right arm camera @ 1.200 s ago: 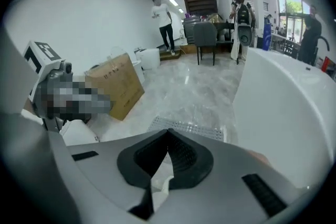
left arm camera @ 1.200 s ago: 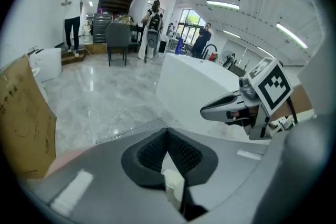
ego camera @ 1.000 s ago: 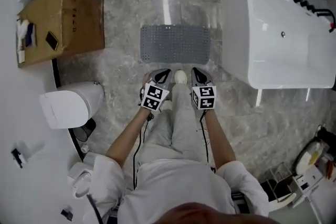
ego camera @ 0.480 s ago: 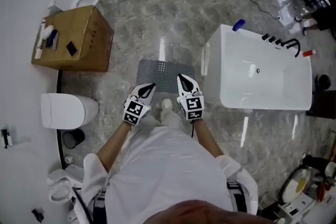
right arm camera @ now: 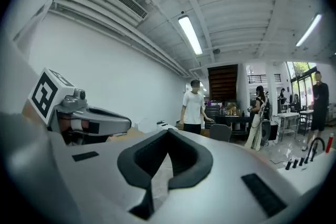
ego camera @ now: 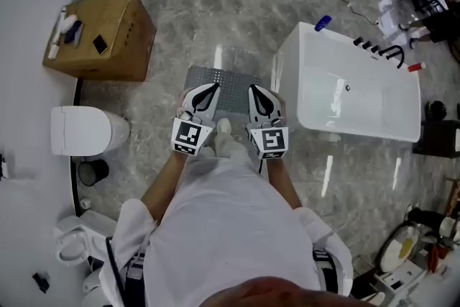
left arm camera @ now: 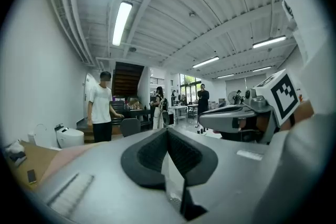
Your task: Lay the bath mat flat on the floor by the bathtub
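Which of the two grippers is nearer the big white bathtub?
The right gripper: it hangs on the bathtub's side, while the left gripper is toward the closed toilet.

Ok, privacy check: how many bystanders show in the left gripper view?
3: white-shirted person at left, second person at centre, third person in dark right of them; more may be hidden.

Bright ceiling tube lights [left arm camera: 121, 22], floor glare [ego camera: 328, 175], fisheye edges dark.

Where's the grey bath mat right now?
Head view, centre: the grey perforated bath mat lies on the marbled floor, just left of the white bathtub and right of the brown cardboard box.
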